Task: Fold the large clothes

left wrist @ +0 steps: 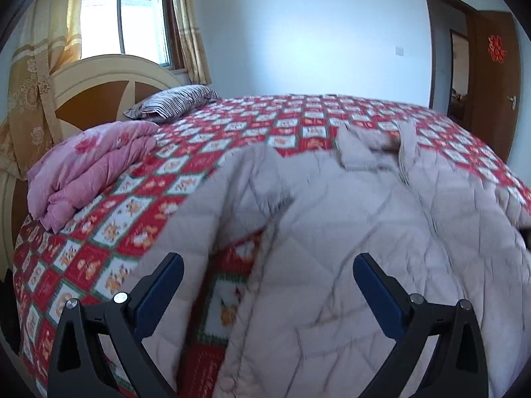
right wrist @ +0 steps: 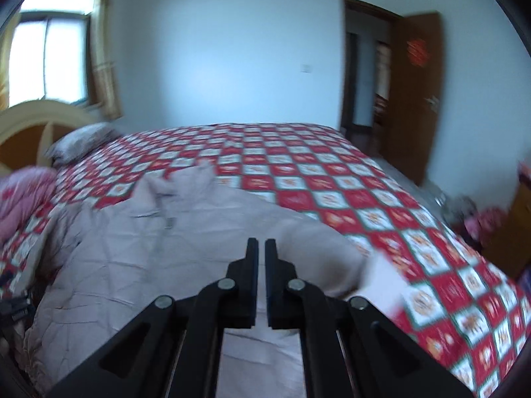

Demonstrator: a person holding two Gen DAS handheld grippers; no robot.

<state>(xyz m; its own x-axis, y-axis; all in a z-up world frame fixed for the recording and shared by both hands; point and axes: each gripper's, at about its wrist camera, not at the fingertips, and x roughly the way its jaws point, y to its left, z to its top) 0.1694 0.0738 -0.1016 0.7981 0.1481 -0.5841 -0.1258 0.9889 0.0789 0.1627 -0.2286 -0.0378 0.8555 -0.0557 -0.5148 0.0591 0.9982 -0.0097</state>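
Observation:
A pale beige quilted jacket [left wrist: 348,232] lies spread on a bed with a red and white checked bedspread [left wrist: 232,132]. Its collar [left wrist: 375,152] points toward the far side, and one sleeve [left wrist: 186,245] runs down on the left. My left gripper [left wrist: 267,263] hovers over the jacket's near part, open wide, with nothing between its blue pads [left wrist: 162,285]. In the blurred right wrist view my right gripper [right wrist: 261,243] is shut above the jacket [right wrist: 149,248]. No cloth shows between its fingers. A bunched sleeve [right wrist: 318,248] lies just right of them.
A folded pink quilt [left wrist: 89,169] and a striped pillow [left wrist: 172,101] lie by the headboard [left wrist: 99,79] at the left. A curtained window [left wrist: 122,16] is behind it. An open brown door [right wrist: 415,93] stands far right. Wooden furniture [right wrist: 517,232] and clutter sit beside the bed's right edge.

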